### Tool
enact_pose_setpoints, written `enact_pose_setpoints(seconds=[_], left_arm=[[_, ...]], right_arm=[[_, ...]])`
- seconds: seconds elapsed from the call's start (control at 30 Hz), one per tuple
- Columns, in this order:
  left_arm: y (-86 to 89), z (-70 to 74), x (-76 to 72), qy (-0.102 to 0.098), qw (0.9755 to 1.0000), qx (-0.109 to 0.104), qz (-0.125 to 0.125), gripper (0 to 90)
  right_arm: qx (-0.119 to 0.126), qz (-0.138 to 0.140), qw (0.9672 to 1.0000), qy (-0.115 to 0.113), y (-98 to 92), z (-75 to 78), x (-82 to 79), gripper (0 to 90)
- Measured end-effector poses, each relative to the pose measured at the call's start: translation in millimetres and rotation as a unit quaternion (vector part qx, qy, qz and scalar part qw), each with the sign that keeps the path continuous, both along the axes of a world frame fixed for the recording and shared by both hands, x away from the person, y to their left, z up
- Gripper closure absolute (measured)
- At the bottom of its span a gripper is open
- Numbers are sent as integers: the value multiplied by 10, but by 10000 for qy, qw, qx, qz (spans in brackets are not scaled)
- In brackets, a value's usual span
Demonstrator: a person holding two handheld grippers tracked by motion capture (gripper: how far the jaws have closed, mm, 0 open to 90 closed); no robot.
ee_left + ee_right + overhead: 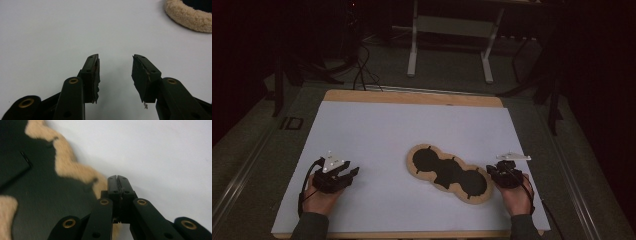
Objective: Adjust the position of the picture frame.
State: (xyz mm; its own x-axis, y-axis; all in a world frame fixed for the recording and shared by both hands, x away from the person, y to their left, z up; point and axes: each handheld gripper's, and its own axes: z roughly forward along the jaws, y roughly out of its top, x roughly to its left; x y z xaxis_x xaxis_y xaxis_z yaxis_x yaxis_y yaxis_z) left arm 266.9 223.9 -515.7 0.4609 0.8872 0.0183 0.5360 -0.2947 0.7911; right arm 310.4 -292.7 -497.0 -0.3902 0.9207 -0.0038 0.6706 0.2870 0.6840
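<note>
The work in hand centres on a tan, fleecy-rimmed board (pixel 449 173) with three joined round black hollows, lying flat on the white tabletop (pixel 377 130) a little right of the middle. It looks like an early stage: the hollows seem empty, and no loose pieces to go into them lie on the sheet.

The right gripper (pixel 502 175) sits at the board's right end. In the right gripper view its jaws are pressed together with no gap, and the tan rim (pixel 75 171) passes under or just beside their tips. The jaws may be pinching that edge, but from this angle I cannot tell whether they hold it or merely rest against it closed. The left gripper (pixel 343 176) rests well apart from the board on bare sheet, jaws about half open with nothing between them; in its own view a curve of the fleecy rim (pixel 188 16) lies off at the upper right.

So what is done is at most a hold on the board's end; lifting, shifting or filling it appears to remain.

The room beyond the tabletop is dark: a pale frame (pixel 452 35) and cables on the floor are dim. The board's near edge under the right gripper is hidden, and small notches around the hollows are too small to read.
</note>
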Motion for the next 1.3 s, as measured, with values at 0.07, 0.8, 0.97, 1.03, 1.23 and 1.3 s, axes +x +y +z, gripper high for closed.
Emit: enact_pose_setpoints(seconds=[0.07,0.8,0.97,1.03,1.23,1.3], left_arm=[[0,1,-2,-6,10000,-19,-15,579],[-12,-9,23,91,9999,83,-104,544],[-15,-8,28,104,9998,102,-103,536],[-11,-7,30,97,9999,86,-96,536],[-11,-6,33,113,9999,87,-98,536],[-14,-8,36,117,9998,95,-104,533]], right_arm=[[-19,-40,9999,123,-56,-16,-61,900],[-163,630,9917,1108,-169,-102,-499,899],[-245,750,9890,1252,-146,-157,-497,899],[-227,773,9886,1268,-147,-143,-506,899],[-254,998,9862,1294,-121,-121,-537,899],[-251,997,9864,1279,-122,-122,-534,898]])
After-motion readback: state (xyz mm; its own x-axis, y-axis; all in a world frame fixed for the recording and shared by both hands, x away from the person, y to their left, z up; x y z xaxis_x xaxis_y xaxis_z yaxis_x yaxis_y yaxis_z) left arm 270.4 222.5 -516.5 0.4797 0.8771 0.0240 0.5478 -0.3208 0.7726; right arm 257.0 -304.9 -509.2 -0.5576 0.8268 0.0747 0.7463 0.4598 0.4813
